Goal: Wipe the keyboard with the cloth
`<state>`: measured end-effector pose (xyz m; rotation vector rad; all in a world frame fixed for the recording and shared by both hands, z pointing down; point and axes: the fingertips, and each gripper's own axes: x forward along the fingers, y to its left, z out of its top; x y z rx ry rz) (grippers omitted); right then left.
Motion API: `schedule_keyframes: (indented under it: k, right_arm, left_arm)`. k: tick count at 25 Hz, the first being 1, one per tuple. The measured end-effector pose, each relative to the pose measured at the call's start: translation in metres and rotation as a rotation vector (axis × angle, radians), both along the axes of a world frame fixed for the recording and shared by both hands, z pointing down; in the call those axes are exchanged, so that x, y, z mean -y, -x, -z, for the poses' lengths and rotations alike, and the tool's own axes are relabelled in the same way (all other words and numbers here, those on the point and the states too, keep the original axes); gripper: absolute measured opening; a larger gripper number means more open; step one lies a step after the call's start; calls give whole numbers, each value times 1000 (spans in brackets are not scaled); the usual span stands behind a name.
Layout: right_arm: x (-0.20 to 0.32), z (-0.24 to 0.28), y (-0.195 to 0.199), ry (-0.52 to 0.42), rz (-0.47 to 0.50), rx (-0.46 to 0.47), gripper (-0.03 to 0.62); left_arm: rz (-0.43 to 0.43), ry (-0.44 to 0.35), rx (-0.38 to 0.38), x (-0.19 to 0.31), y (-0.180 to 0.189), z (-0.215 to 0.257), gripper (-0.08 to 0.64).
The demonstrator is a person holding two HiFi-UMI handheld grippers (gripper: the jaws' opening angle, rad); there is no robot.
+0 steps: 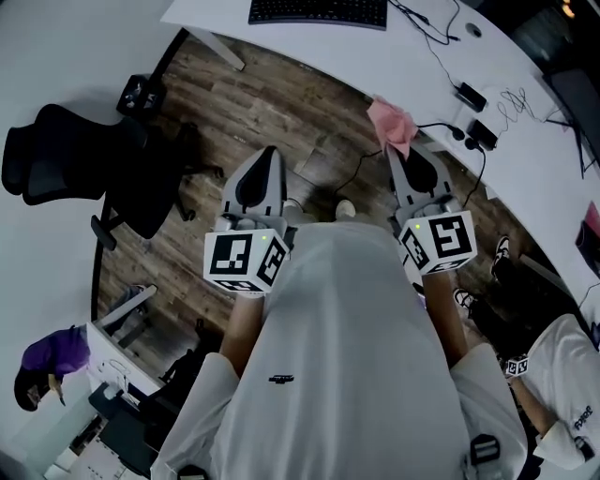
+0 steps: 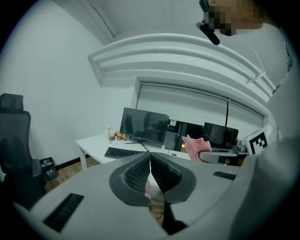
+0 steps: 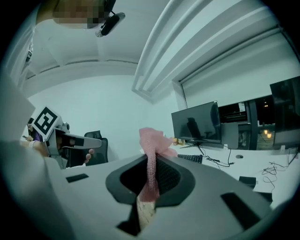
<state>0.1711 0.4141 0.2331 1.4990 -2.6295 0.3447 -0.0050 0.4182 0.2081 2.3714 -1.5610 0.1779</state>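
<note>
A black keyboard (image 1: 319, 12) lies on the white desk (image 1: 375, 56) at the top of the head view; it also shows in the left gripper view as the keyboard (image 2: 123, 153) and in the right gripper view as the keyboard (image 3: 189, 159). My right gripper (image 1: 405, 157) is shut on a pink cloth (image 1: 392, 122), which sticks out above the jaws as a bunched cloth (image 3: 152, 145). My left gripper (image 1: 259, 180) is shut with nothing in it, held over the wooden floor, well short of the desk. Both are held close to the person's body.
A black office chair (image 1: 84, 159) stands on the left. Cables, a power strip (image 1: 483, 131) and small devices lie on the desk's right part. Monitors (image 2: 143, 125) stand behind the keyboard. Another person (image 1: 562, 375) is at lower right; a purple object (image 1: 52, 356) sits at lower left.
</note>
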Motion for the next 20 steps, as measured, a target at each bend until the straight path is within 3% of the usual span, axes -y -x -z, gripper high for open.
schedule_keyframes:
  k: [10, 20]
  right_arm:
    - [7, 1, -14, -2, 20, 30, 31]
    - [49, 2, 9, 11, 48, 41, 31]
  left_arm:
    - [8, 7, 21, 8, -16, 2, 23]
    - [49, -13, -14, 50, 21, 6, 23]
